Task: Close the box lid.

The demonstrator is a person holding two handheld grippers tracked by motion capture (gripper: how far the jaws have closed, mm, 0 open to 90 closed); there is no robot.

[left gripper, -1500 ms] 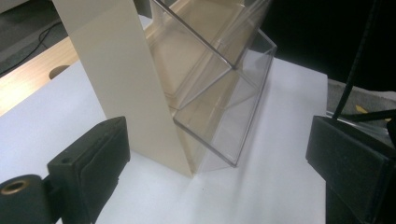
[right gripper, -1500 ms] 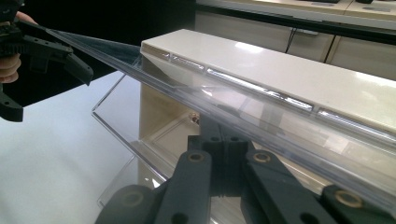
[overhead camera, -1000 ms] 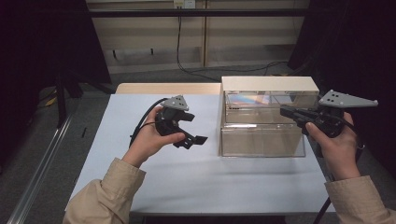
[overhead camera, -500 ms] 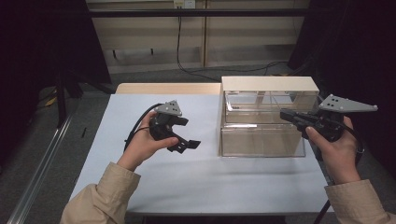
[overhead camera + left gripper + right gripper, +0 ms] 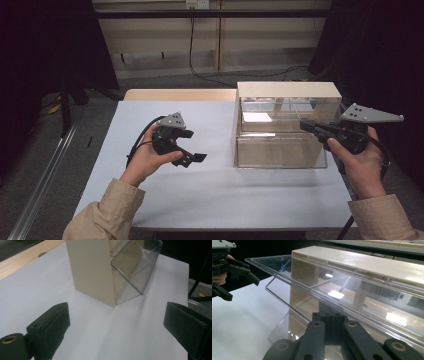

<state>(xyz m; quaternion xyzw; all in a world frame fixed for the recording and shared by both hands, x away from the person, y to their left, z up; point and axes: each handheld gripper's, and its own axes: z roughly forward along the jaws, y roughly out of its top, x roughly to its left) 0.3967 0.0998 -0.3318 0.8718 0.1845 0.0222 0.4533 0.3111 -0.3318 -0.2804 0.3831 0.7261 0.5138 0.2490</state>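
At the bench's (image 5: 210,195) right side, toward the far edge, stands a clear-fronted bin (image 5: 282,130) with cream walls. The right claw (image 5: 306,124) reaches in from the right edge, its jaws closed on the rim of the bin's upper clear flap. Near the bench's middle, well apart from the bin, the left claw (image 5: 192,146) hangs over the white top, jaws wide and holding nothing.
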